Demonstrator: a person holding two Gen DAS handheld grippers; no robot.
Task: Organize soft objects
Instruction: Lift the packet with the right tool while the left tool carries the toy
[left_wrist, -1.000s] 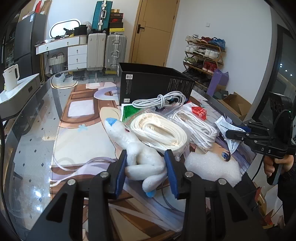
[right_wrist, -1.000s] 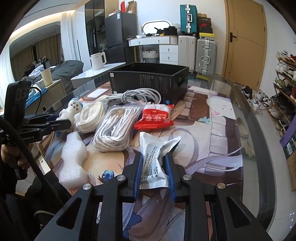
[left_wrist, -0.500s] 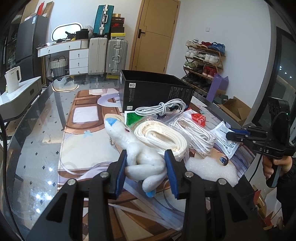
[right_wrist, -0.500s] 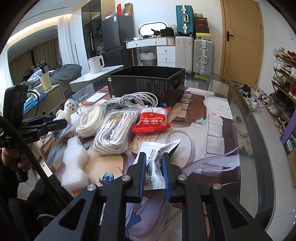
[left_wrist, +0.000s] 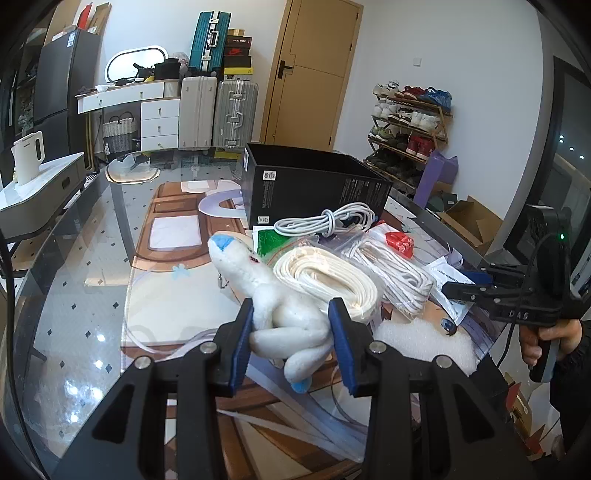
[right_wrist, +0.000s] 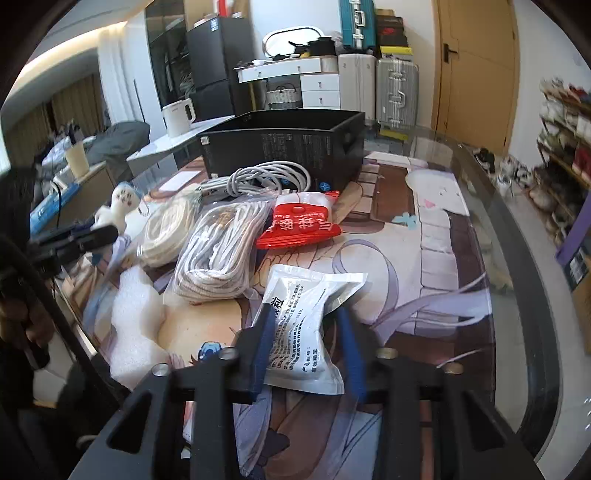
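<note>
My left gripper (left_wrist: 291, 332) is shut on a white plush toy (left_wrist: 275, 295) with blue tips and holds it above the table; the toy also shows in the right wrist view (right_wrist: 122, 203). My right gripper (right_wrist: 306, 332) is shut on a white printed pouch (right_wrist: 303, 325) and holds it over the mat. A black open box (left_wrist: 314, 188) stands behind the pile, also in the right wrist view (right_wrist: 284, 147). Bagged white cord coils (left_wrist: 325, 280) (right_wrist: 218, 247), a red pouch (right_wrist: 299, 225), a grey cable bundle (left_wrist: 328, 221) and white foam (right_wrist: 133, 321) lie between the grippers.
The glass table (left_wrist: 74, 295) carries a printed mat (right_wrist: 436, 258). A kettle (left_wrist: 27, 158) stands on a side unit at the left. Suitcases (left_wrist: 218, 110) and a shoe rack (left_wrist: 410, 125) stand beyond the table. The table's curved edge (right_wrist: 535, 295) runs along the right.
My right gripper closed on the white pouch, lifted it and swung a little; the view is blurred by motion. My left gripper raised the plush toy slightly, still gripping it.
</note>
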